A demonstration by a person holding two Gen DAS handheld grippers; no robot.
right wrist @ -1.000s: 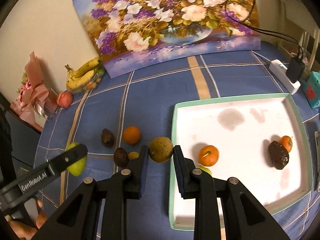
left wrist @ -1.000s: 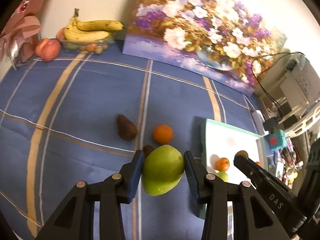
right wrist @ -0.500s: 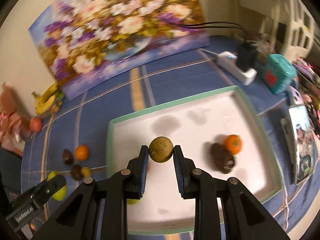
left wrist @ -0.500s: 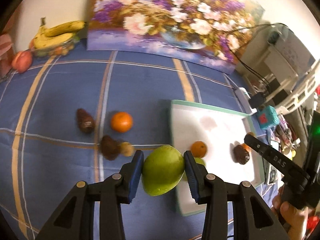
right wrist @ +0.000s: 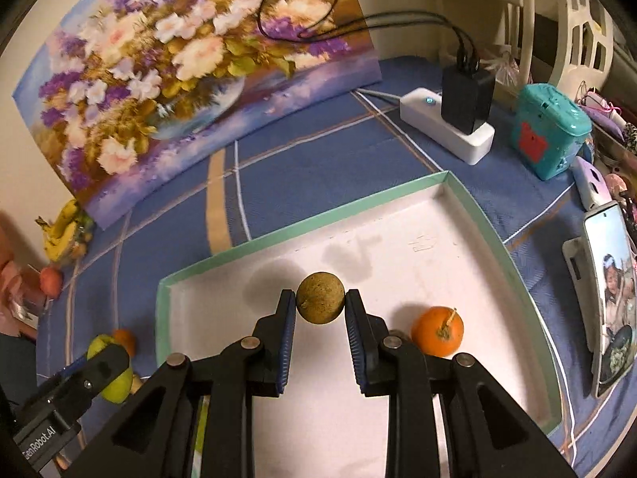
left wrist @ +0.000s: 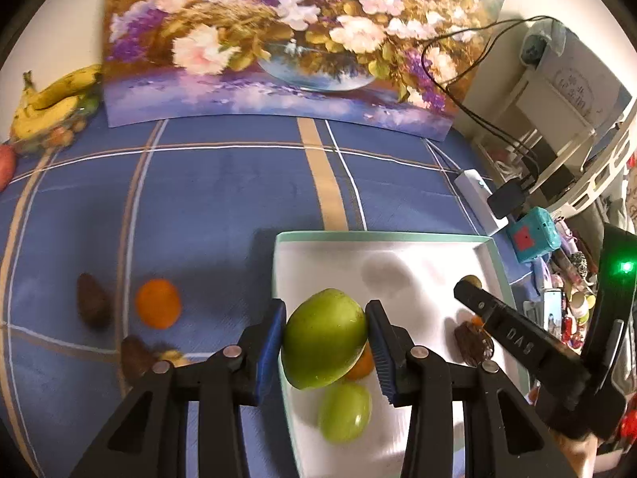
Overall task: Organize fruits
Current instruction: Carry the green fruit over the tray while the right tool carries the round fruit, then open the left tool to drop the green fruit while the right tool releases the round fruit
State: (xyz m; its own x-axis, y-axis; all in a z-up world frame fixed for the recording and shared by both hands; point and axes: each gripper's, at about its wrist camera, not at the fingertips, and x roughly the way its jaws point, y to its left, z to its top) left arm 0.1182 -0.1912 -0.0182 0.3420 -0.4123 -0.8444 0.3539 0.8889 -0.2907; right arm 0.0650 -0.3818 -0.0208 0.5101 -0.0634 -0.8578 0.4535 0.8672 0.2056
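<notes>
A: Blue plaid cloth on the worktop, flower painting behind, tray at the right. Your left gripper is clamped on the green fruit, hanging above the tray's near-left edge.

B: And the right?

A: Your right gripper pinches the brown ball over the tray's middle, with an orange just beside.

B: What could go wrong?

A: Under your green fruit lie a second green one and what looks like an orange, half hidden. Release there and it may knock them or roll off the rim. The ball could roll too.
</notes>
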